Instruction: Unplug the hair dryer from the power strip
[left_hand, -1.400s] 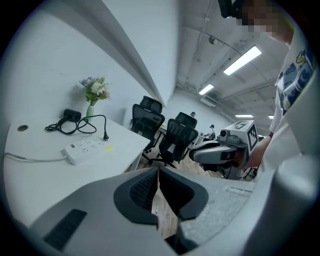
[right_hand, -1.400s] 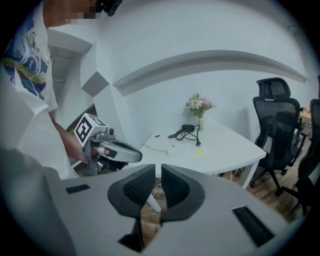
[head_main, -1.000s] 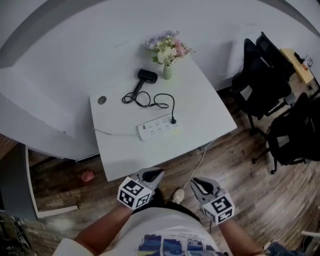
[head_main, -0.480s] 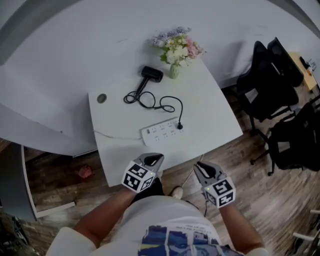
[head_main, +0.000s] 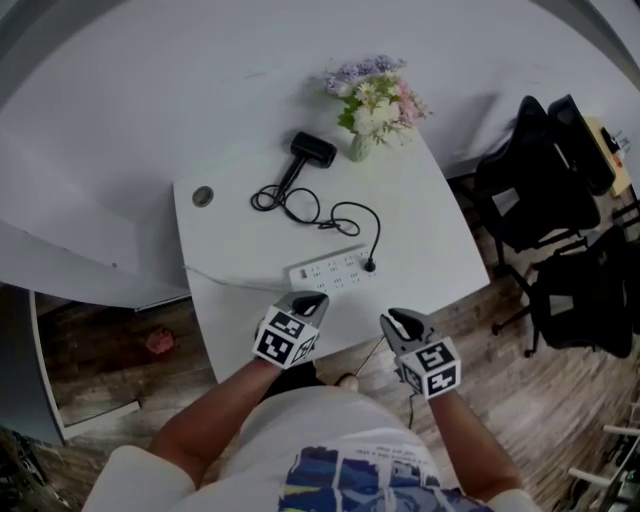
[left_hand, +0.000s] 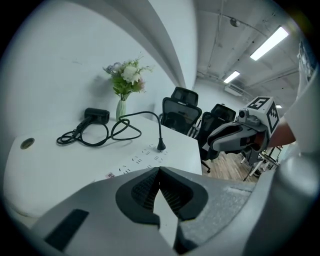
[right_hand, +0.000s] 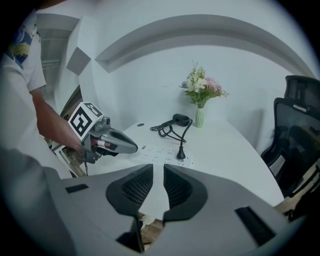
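A black hair dryer (head_main: 314, 150) lies at the back of the white table (head_main: 440, 240), its black cable (head_main: 300, 205) looping forward to a plug (head_main: 369, 265) seated in the right end of a white power strip (head_main: 328, 271). My left gripper (head_main: 312, 298) hovers just over the table's near edge, short of the strip, with its jaws shut and empty. My right gripper (head_main: 395, 320) hangs off the table's near edge, right of the left one. Its jaws are opening with nothing between them. In the right gripper view the plug (right_hand: 181, 155) stands upright in the strip (right_hand: 160, 152).
A vase of flowers (head_main: 375, 105) stands at the table's far right corner, and a round cable hole (head_main: 203, 196) sits at the left. The strip's white cord (head_main: 230, 275) runs left. Black office chairs (head_main: 540, 190) crowd the right side, on a wooden floor.
Both grippers have come forward toward the table's near edge, the left now over it. The right gripper's jaws have parted wider.
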